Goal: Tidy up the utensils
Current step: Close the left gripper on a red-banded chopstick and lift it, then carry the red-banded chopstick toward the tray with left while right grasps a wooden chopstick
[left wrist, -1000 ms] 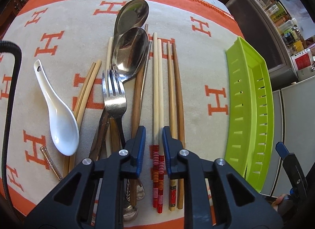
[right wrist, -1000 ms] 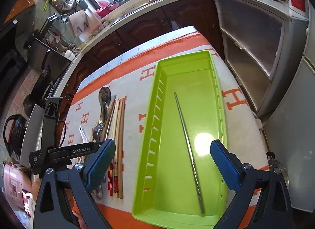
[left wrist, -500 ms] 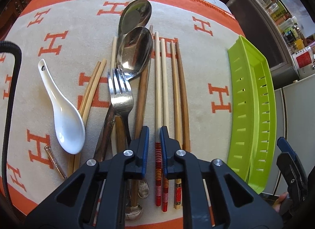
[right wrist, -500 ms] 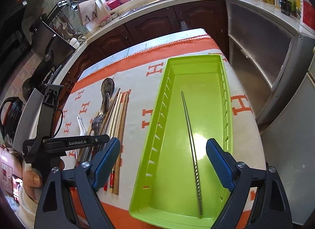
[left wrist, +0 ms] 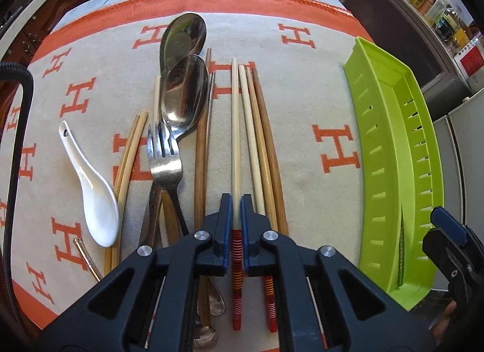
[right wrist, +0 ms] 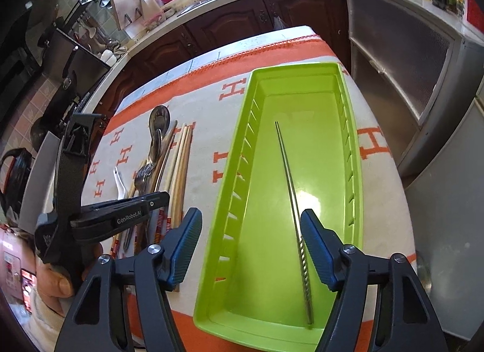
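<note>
Your left claw (left wrist: 237, 219) clamps the red-banded chopstick (left wrist: 235, 140) at frame centre, its shaft running straight up-frame; the green tray (left wrist: 393, 152) lies at right, beneath your empty, closing right claw (right wrist: 251, 249).

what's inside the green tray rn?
One metal chopstick lies lengthwise in the green tray. The right hand-held gripper covers part of the near floor.

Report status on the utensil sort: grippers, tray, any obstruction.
Left gripper shut on pale chopstick. Right gripper closing, nothing between pads, over green tray. One metal chopstick in tray. Path looks clear.
</note>
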### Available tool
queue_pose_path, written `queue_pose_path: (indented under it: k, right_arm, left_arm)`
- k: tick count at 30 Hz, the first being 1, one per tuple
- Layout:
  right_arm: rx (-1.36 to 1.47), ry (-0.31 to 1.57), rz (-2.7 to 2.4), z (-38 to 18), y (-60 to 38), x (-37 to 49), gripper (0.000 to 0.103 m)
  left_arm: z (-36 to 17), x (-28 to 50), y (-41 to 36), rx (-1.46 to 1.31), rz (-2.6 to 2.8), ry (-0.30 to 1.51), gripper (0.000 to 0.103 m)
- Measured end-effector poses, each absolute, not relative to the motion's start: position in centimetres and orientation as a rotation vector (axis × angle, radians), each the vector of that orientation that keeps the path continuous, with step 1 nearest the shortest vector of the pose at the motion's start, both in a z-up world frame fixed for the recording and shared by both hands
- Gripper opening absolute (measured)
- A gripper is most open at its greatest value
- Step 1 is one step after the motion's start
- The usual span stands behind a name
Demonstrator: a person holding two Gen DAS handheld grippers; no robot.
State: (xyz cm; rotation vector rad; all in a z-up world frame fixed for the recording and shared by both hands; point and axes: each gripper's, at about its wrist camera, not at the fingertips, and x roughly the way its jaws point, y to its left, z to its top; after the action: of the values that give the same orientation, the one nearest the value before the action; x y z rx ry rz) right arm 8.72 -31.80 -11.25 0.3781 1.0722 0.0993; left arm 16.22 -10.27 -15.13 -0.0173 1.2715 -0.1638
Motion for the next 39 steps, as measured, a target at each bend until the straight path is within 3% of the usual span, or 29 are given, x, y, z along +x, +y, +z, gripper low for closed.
queue_pose_path:
  k: [6, 10, 20, 39]
  right_arm:
    - [0.393, 1.071, 0.121, -10.8, -31.3, 8.4, 0.057]
    - [0.387, 1.061, 0.160, -9.8, -29.8, 8.5, 0.037]
    - [0.307, 1.085, 0.223, -8.6, -23.4, 11.2, 0.030]
    - [0.214, 1.296, 0.106, -16.4, -18.3, 17.5, 0.010]
  left_arm:
    - [-11.6, 14.2, -9.0, -0.045, -0.196, 1.191, 0.004]
    - [-8.4, 12.3, -7.3, -0.062, -0.219, 1.138, 0.004]
    - [-4.2, 9.9, -2.1, -0.088, -0.190, 1.060, 0.004]
    - [-8.4, 10.6, 4.9, -0.204, -0.195, 1.099, 0.004]
